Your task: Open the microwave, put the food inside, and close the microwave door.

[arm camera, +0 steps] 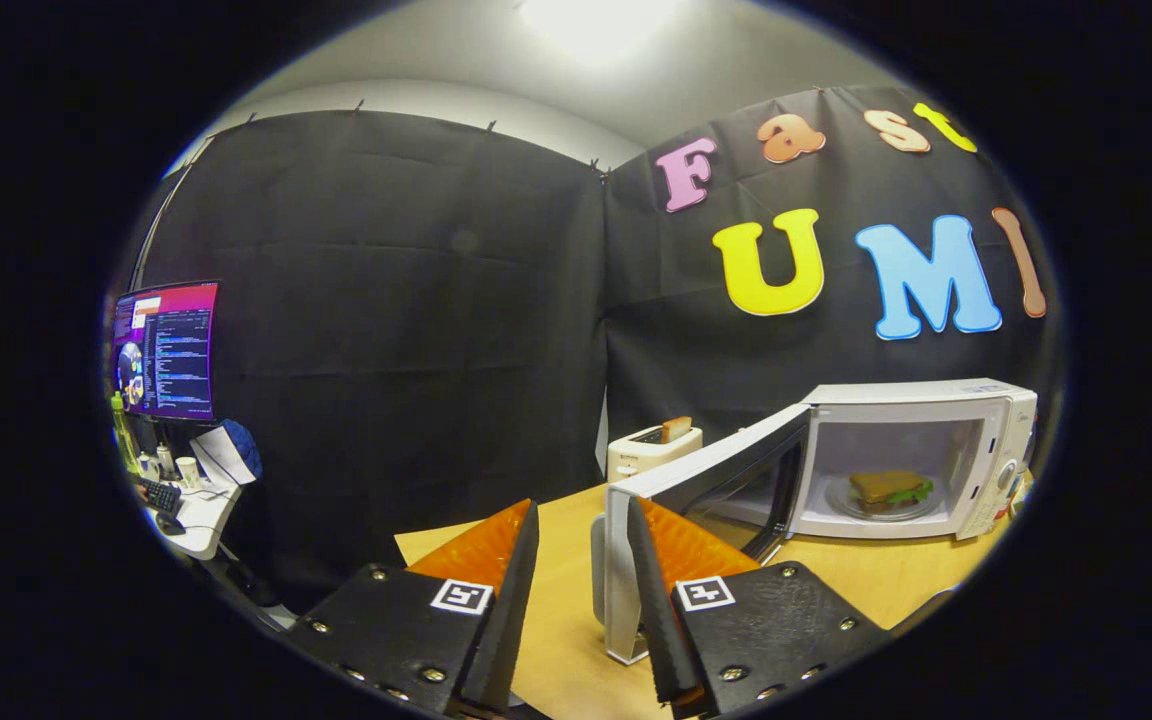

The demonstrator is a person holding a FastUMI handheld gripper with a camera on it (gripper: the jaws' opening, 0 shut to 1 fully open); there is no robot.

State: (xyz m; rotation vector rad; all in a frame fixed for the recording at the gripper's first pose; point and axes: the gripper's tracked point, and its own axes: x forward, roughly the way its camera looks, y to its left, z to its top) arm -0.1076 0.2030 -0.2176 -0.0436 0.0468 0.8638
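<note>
A white microwave [976,420] stands on the wooden table [556,630] beyond my right finger, with its door [726,480] swung wide open toward me. Inside, a sandwich [888,488] with green lettuce rests on the glass plate [841,505]. My gripper [583,505] is open. The door's free edge [620,560] with its handle stands upright between the fingers, close against the right finger [651,560]. The left finger [521,570] is well apart from the door. Nothing is held.
A white toaster [648,452] with a slice of bread [676,428] in its slot stands behind the door at the back of the table. Off to the left, a lit monitor [166,350] and a cluttered white desk [191,510] sit beyond the table.
</note>
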